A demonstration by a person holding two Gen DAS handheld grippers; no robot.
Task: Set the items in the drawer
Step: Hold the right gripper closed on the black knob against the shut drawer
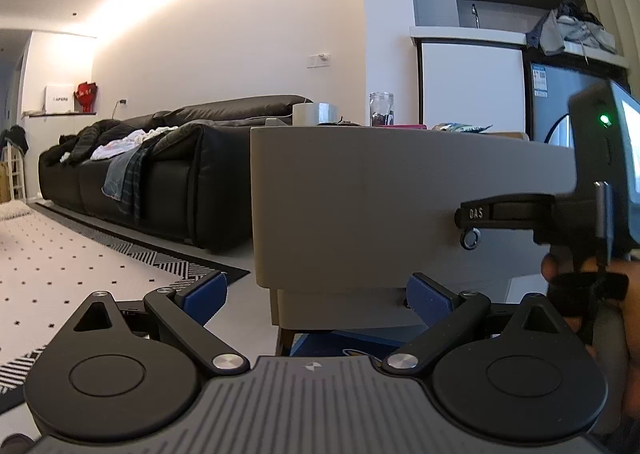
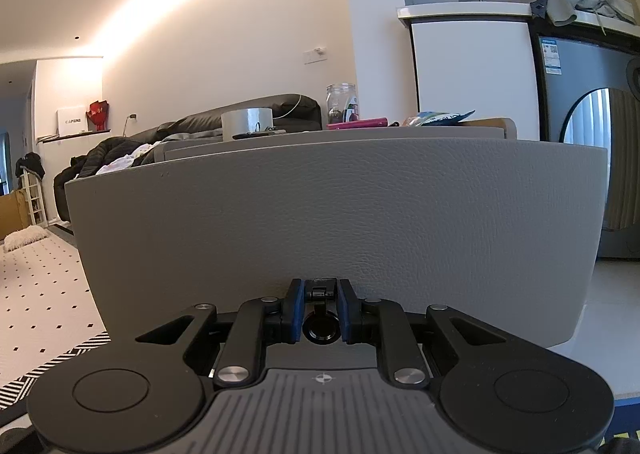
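Note:
A grey leather-textured drawer front (image 2: pixel 360 214) fills the right wrist view. My right gripper (image 2: pixel 320 308) is shut on its black ring pull (image 2: pixel 319 328), low on the front. From the left wrist view the same gripper (image 1: pixel 470 213) reaches in from the right, held by a hand (image 1: pixel 576 294), with the ring (image 1: pixel 471 238) hanging under its tips. My left gripper (image 1: pixel 316 294) is open and holds nothing, low beside the grey cabinet (image 1: pixel 360 194). On top stand a tape roll (image 2: pixel 247 122), a glass jar (image 2: pixel 342 104), a pink item (image 2: pixel 356 122) and a snack packet (image 2: pixel 440 117).
A black sofa (image 1: pixel 160 166) strewn with clothes runs along the left wall. A white dotted rug (image 1: pixel 60 266) covers the floor at left. A white counter and a grey appliance (image 2: pixel 576 102) stand behind on the right.

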